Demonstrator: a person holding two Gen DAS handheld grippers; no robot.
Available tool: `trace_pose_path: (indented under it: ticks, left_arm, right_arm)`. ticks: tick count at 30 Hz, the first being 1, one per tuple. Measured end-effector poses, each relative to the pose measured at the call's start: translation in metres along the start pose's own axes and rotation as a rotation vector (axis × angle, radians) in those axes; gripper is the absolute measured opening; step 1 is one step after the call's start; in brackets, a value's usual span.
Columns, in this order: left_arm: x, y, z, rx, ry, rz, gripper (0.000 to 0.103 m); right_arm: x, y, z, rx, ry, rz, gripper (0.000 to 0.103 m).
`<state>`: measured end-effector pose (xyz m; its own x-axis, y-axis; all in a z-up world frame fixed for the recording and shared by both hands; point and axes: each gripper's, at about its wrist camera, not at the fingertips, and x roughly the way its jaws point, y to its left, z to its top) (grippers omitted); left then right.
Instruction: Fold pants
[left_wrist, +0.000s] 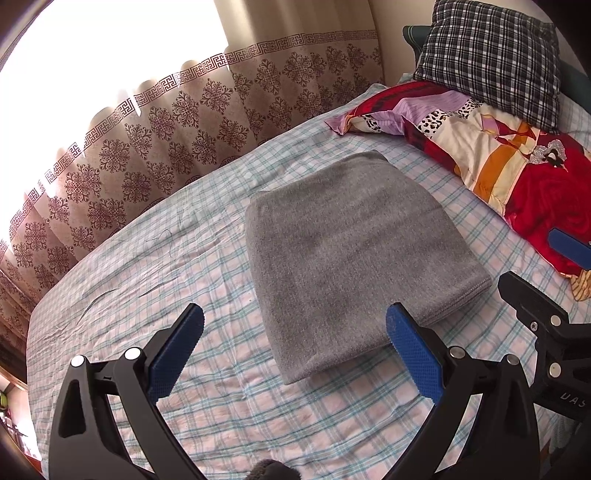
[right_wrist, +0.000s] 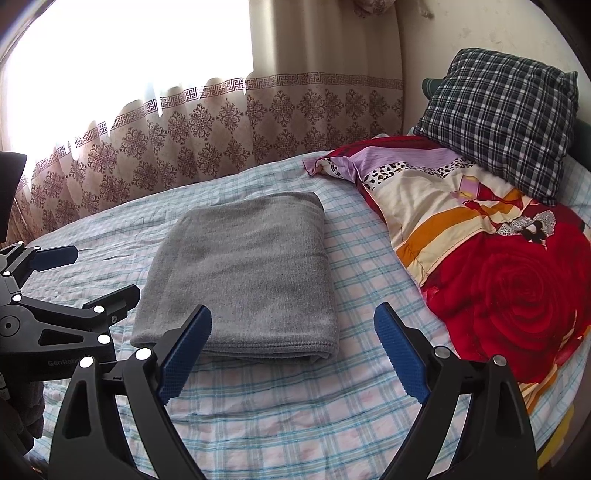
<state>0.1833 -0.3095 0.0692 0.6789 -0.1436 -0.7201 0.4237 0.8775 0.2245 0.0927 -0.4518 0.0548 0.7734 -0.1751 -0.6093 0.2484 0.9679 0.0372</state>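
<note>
The grey pants lie folded into a flat, thick rectangle on the checked bed sheet; the same bundle shows in the right wrist view. My left gripper hovers open just short of the bundle's near corner, blue pads wide apart and nothing between them. My right gripper is open too, held above the bundle's near hem, holding nothing. The right gripper also shows at the right edge of the left wrist view, and the left gripper at the left edge of the right wrist view.
A red floral quilt and a dark plaid pillow lie at the head of the bed, to the right of the pants. A patterned curtain hangs along the far bed edge under a bright window. Bare sheet surrounds the bundle.
</note>
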Motion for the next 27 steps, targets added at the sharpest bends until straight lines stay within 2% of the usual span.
trace_pose_path:
  ticks: [27]
  left_arm:
    - [0.0046, -0.0017, -0.0016, 0.016, -0.001, -0.029, 0.1]
  right_arm:
    - [0.0073, -0.0012, -0.005, 0.015, 0.018, 0.01, 0.089]
